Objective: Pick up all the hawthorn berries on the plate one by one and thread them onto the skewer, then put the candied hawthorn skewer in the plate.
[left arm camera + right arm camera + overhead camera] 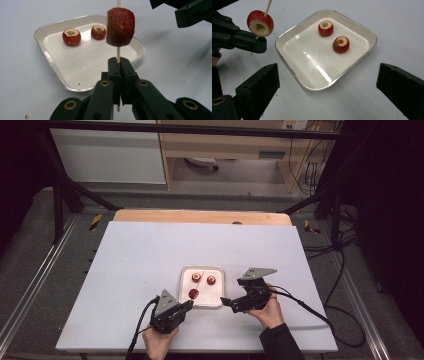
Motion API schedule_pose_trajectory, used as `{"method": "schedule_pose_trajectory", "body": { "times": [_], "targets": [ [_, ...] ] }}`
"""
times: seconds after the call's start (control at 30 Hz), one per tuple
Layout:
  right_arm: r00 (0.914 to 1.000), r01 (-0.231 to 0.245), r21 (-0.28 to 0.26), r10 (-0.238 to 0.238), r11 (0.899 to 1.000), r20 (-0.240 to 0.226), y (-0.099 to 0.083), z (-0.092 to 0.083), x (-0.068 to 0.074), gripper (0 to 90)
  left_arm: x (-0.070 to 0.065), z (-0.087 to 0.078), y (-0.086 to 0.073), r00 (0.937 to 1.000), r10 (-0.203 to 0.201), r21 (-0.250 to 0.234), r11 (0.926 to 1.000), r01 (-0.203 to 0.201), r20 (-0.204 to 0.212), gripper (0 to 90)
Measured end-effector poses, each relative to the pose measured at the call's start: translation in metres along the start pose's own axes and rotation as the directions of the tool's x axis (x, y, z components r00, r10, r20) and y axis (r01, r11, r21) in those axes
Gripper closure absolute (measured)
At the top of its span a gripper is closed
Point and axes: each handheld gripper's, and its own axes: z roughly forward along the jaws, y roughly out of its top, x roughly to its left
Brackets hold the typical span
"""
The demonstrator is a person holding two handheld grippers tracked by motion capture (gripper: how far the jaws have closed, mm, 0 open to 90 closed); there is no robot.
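Observation:
My left gripper (119, 62) is shut on a thin wooden skewer (118, 53), which stands upright. A red strawberry piece (120, 27) with a cored middle is threaded on the skewer above the jaws; from above it hangs over the tray's near left corner (193, 293). Two more cored strawberries (325, 28) (341, 44) lie in the white metal tray (287, 40). My right gripper (328, 71) stands open just right of the tray's near edge, with nothing between its jaws. It points left toward the left gripper (187, 305).
The tray (210, 296) sits near the front middle of a white tabletop (140, 255). A wooden strip (200, 216) runs along the far edge. Black frame bars and cables stand around the table. Both hands come in at the front edge.

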Motion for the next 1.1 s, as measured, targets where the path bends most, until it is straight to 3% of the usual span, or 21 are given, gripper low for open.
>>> {"method": "schedule_pose_trajectory", "body": {
  "times": [0.2,0.5,1.1],
  "targets": [
    [0.9999,-0.011,0.04,0.011,0.999,0.005,0.005,0.002,-0.006,4.0,0.002,-0.003,-0.002,0.9999,0.008,0.006,0.9999,-0.008,0.014,88.2],
    [0.9991,0.015,0.105,-0.019,0.994,0.038,0.017,0.007,-0.015,3.9,0.008,-0.007,-0.005,0.9999,0.009,0.009,0.9999,-0.009,0.006,88.2],
    [0.9961,0.036,0.212,-0.052,0.977,0.071,0.047,0.044,-0.026,5.8,0.012,-0.012,-0.013,1.0,0.001,0.005,1.0,-0.001,0.01,88.2]
  ]
}}
